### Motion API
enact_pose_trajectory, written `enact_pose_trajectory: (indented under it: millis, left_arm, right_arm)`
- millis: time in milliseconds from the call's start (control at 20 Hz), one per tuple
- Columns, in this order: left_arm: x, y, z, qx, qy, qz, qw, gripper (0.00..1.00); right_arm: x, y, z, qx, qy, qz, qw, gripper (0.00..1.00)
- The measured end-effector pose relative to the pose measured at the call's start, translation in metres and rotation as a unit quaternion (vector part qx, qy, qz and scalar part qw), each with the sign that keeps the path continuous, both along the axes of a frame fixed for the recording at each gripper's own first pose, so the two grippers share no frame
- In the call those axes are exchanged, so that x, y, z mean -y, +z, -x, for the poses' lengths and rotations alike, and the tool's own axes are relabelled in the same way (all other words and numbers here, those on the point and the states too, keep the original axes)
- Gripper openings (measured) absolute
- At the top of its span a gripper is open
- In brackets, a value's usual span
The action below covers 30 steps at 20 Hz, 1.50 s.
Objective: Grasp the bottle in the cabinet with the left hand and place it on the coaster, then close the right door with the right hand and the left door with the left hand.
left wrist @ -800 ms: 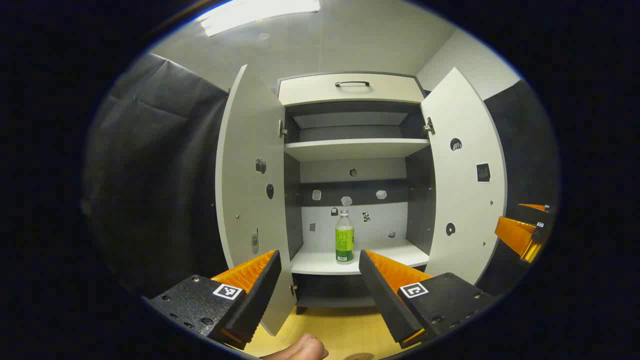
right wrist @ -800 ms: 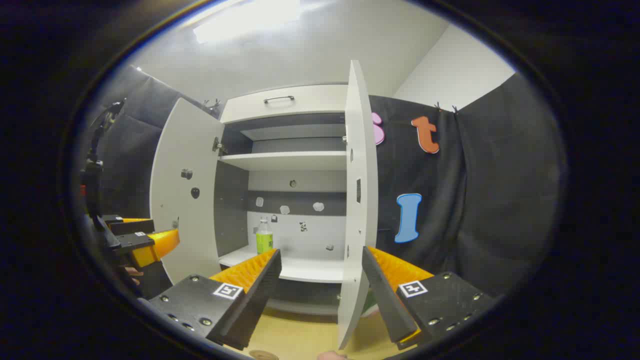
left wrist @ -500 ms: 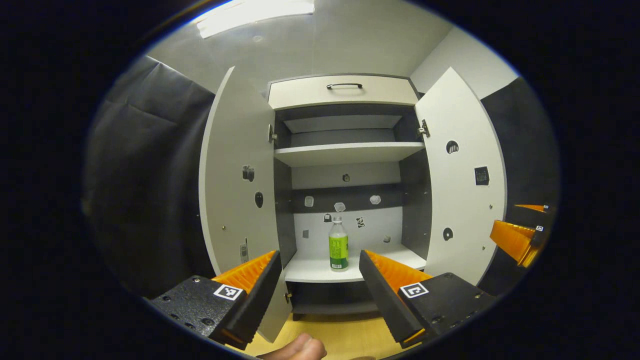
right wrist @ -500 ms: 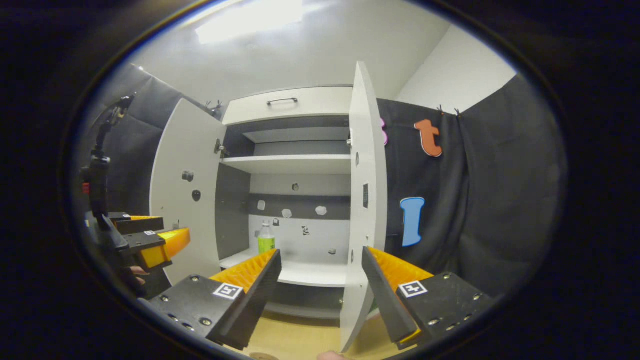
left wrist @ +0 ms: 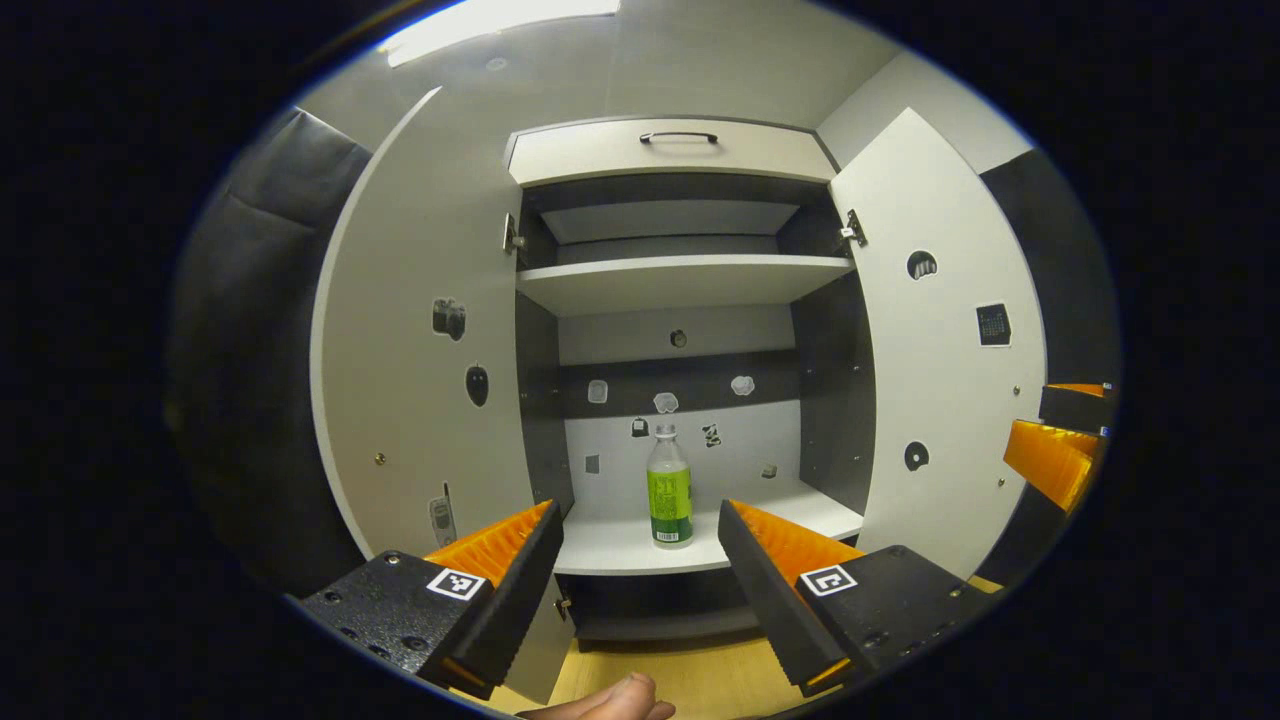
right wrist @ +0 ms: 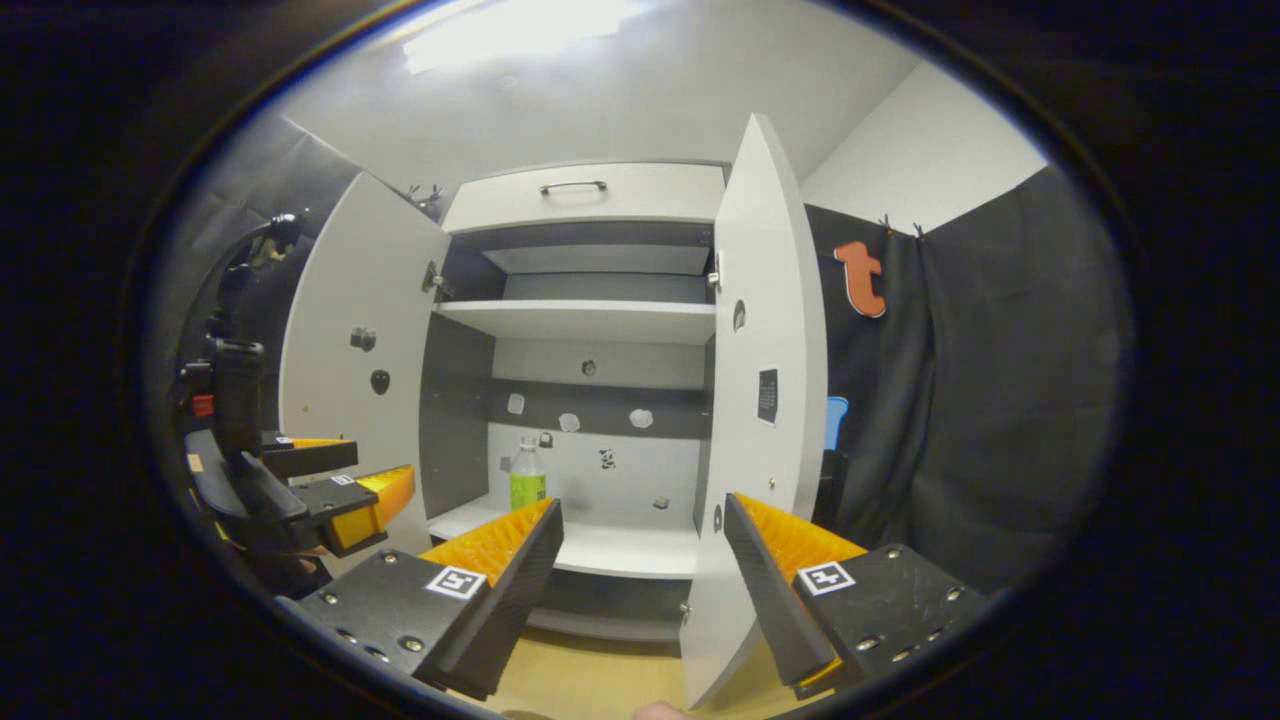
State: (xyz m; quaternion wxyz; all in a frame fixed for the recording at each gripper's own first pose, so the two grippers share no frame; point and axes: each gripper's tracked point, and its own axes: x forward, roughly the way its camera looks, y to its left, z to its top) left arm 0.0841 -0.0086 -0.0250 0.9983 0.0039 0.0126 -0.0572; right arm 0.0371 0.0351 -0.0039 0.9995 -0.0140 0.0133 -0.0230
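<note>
Ahead of you the bottle [left wrist: 669, 487] stands on the cabinet's lower shelf [left wrist: 620, 548], between both open doors.

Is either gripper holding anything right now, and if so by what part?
Nothing is held. The left gripper and right gripper are both open and empty; the bottle stands untouched on the cabinet's lower shelf.

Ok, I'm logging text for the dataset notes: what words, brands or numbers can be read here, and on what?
Bottle label: print too small to read.
Door stickers: too small and blurred to read.
Square tags: code patterns, no words.
Nothing else carries legible writing.
</note>
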Motion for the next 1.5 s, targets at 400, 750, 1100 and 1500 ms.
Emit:
enact_pose_trajectory:
  millis: [400,750,1100,1500]
  left_arm:
    - [0.014,-0.040,-0.056,-0.027,-0.016,0.012,0.999,0.99]
    - [0.031,-0.059,-0.141,-0.005,-0.030,0.023,0.999,0.99]
    - [0.050,-0.091,-0.222,-0.013,-0.026,0.024,0.999,0.99]
    - [0.055,-0.106,-0.270,-0.034,-0.016,0.018,0.999,0.98]
  right_arm:
    - [-0.002,-0.010,-0.014,-0.007,-0.012,0.008,1.000,0.97]
    - [0.003,-0.017,-0.030,-0.022,-0.029,0.009,0.999,0.97]
    - [0.017,-0.025,-0.030,-0.037,-0.052,0.014,0.998,0.97]
    - [0.037,-0.023,-0.012,-0.037,-0.074,0.022,0.996,0.97]
